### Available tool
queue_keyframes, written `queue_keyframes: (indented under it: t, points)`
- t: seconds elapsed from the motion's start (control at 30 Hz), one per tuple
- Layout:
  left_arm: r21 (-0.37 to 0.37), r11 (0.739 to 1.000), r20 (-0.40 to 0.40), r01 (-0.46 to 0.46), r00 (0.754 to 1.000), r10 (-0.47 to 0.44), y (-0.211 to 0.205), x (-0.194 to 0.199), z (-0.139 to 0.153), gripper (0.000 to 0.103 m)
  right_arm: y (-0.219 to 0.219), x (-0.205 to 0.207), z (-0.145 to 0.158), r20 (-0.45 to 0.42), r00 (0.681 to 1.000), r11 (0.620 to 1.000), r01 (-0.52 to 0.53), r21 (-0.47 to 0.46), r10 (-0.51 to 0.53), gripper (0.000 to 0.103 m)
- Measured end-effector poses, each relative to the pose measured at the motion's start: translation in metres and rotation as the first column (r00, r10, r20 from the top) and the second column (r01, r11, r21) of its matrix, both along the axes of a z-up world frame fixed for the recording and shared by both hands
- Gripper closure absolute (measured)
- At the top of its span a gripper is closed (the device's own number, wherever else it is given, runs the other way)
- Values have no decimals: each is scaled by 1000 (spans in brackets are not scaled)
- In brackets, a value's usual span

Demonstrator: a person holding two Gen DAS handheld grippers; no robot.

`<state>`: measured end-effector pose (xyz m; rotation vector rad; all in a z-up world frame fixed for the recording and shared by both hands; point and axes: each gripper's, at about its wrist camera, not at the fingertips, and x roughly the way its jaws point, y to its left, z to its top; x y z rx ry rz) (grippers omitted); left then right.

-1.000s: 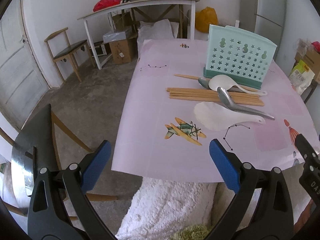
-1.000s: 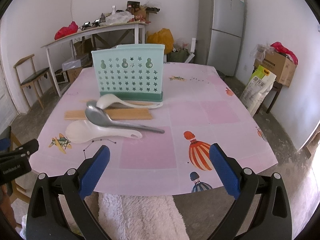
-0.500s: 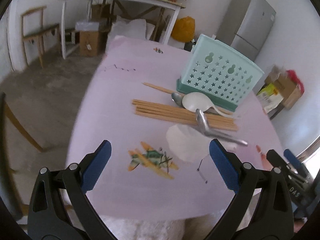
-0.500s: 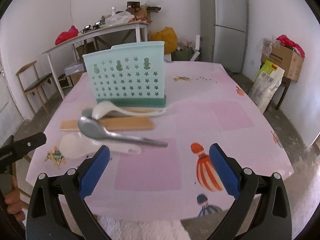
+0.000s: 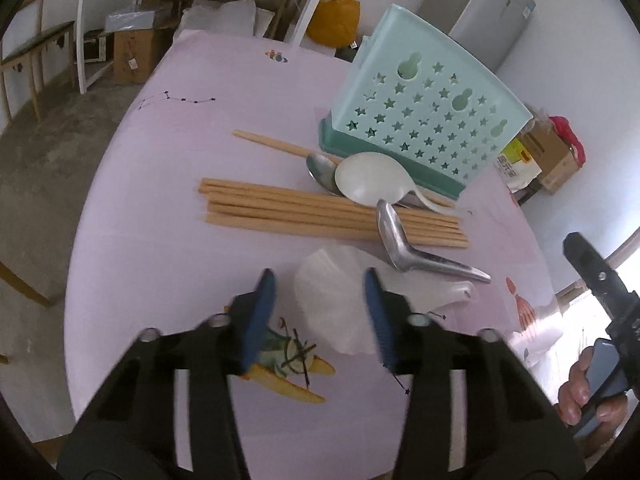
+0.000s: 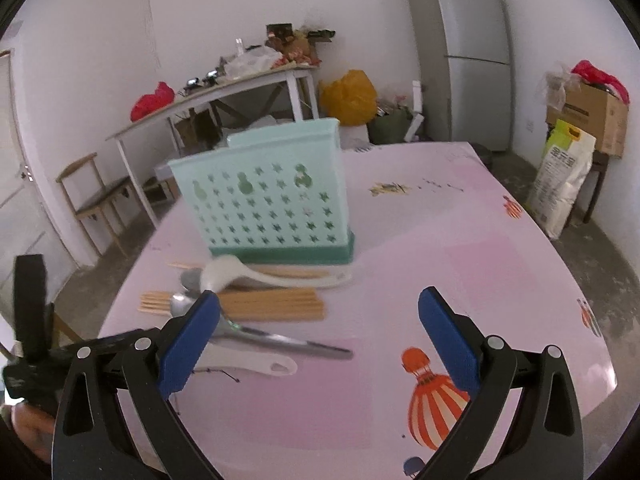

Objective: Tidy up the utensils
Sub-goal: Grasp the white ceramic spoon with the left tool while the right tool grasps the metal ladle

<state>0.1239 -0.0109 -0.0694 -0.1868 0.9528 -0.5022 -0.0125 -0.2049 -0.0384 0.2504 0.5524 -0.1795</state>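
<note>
Left gripper (image 5: 320,292): blue-padded jaws half-spread, just been closing, poised over the wide head of the white rice paddle (image 5: 340,304); paddle head between the pads, no contact visible, nothing gripped. Pads blurred.

Right gripper (image 6: 320,332): jaws wide apart, nothing between them, hovering over the near part of the table (image 6: 440,240). Seen at the right edge of the left wrist view, carried by a hand (image 5: 584,392).

White rice paddle: flat on the pink tablecloth, head toward the airplane print (image 5: 288,372), handle running right, partly beneath the metal spoon.

Metal spoon (image 5: 404,240): bowl resting on the chopsticks, handle lying over the paddle's handle.

Chopsticks (image 5: 300,212): bundle of wooden sticks, side by side, lying flat between the paddle and the holder; 1 more stick (image 5: 272,144) lying apart, angled, nearer the holder.

White ladle (image 5: 368,180): bowl up, just in front of the holder, handle trailing right along its base; overlaps a second metal spoon (image 5: 320,168) at its left.

Utensil holder (image 5: 424,116): mint-green, star-perforated, darker green base, upright at mid-table beyond the utensils. Interior not visible.

Surroundings: refrigerator (image 6: 464,56) against the far wall, white side table (image 6: 224,92) loaded with clutter, wooden chair (image 6: 92,196), cardboard box (image 6: 596,120), yellow bag (image 6: 352,96).
</note>
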Motion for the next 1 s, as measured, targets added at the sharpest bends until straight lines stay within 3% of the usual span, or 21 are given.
queue_keyframes:
  t: [0.07,0.13,0.43,0.57,0.87,1.0]
  points:
    - [6,1000,-1,5,1000,-5,-2,2,-1,82,4,1,4,11,1000,1000,-23,-1,23,6]
    - [7,1000,-9,0,1000,0,-1,2,-3,91,8,3,5,14,999,999,-40,-3,40,6]
    - [2,999,-53,44,998,-44,43,-19,1,94,41,26,9,-26,978,978,-206,-27,205,11]
    - [-4,998,-70,55,996,-55,70,-28,2,94,64,49,-1,-109,954,957,-285,-57,278,22]
    - [-14,998,-74,61,995,-62,102,-35,2,94,124,85,-35,-283,866,854,-476,-212,412,50]
    - [-18,998,-65,57,996,-58,103,-35,2,94,148,88,-51,-341,846,809,-510,-294,410,70]
